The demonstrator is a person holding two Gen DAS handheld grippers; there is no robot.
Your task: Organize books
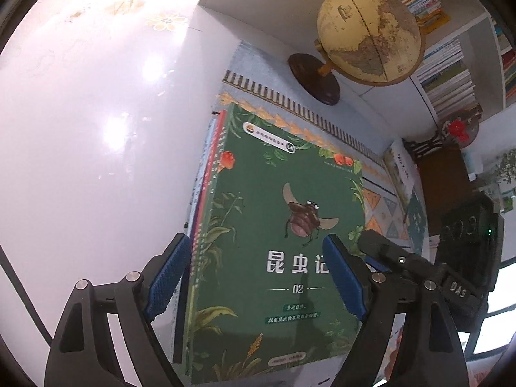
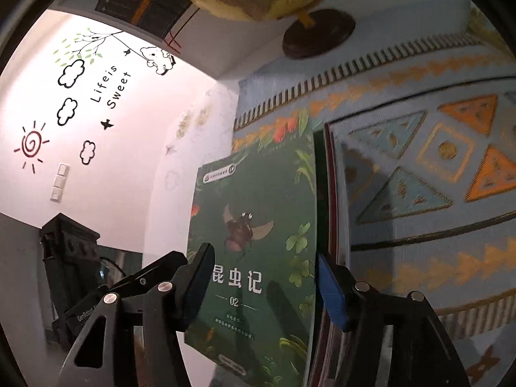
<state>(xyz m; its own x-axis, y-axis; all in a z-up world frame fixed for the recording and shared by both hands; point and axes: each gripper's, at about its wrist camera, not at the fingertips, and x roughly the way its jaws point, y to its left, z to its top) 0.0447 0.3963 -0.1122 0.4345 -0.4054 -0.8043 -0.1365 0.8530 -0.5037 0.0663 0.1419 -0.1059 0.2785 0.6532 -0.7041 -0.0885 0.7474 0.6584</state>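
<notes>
Several books stand gathered as one stack [image 1: 206,193] on the patterned mat [image 1: 380,200], the green insect book [image 1: 274,225] outermost; squaring or moving them seemingly remains. The left gripper [image 1: 258,274] straddles the stack, jaws apart around it. The right gripper [image 2: 264,287] brackets the green cover's edge, jaws apart, pads seemingly not pressing.
</notes>
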